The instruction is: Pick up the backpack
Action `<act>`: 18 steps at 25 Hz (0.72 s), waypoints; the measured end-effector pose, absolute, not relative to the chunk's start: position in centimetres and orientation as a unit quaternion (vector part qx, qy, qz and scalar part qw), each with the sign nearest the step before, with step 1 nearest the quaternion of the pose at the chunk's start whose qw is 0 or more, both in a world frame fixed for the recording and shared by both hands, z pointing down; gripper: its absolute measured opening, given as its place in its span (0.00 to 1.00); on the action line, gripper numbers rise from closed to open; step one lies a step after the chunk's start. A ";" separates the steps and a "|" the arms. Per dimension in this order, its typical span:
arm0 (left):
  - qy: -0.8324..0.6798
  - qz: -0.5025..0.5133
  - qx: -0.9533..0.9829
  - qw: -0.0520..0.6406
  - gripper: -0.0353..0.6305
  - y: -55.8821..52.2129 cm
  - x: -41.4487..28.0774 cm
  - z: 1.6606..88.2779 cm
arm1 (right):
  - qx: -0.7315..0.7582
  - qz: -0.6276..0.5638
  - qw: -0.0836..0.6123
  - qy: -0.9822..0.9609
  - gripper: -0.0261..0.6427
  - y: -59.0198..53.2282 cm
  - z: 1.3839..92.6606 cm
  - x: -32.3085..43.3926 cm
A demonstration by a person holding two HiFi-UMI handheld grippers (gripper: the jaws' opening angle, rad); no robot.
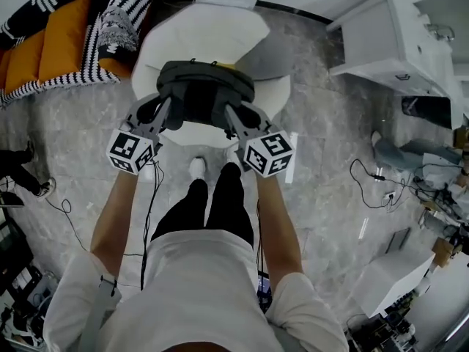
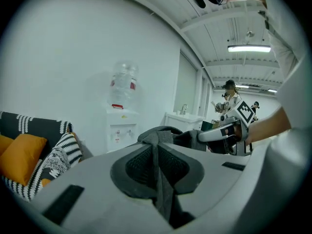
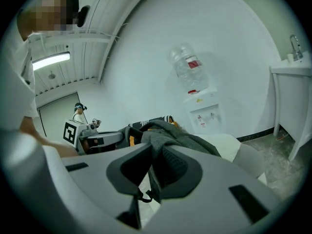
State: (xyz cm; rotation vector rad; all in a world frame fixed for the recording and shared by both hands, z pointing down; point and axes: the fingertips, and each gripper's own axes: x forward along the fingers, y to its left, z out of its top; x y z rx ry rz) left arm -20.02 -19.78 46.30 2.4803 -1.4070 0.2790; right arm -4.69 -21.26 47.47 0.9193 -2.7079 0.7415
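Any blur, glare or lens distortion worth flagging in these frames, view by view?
Head view: sharp and evenly lit, though the dark backpack shows little detail against the white seat. Left gripper view: heavy fisheye bending, black corners, ceiling light blown out, near jaws soft. Right gripper view: same fisheye and black corners, ceiling light glaring at left.

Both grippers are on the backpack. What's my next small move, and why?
Probably raise both together a little. The left gripper and right gripper are each shut on backpack fabric, but it hangs directly over the white seat and may not be clear of it.
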 end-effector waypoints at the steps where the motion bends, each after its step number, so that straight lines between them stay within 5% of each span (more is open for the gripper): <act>1: -0.486 0.093 0.858 0.135 0.10 -19.3 -20.2 45.6 | 0.309 0.247 0.093 -0.914 0.11 -20.8 46.8 -4.9; 18: -0.468 0.055 0.876 0.098 0.10 -12.4 -19.3 36.4 | 0.320 0.201 0.081 -0.922 0.11 -13.6 37.2 -4.0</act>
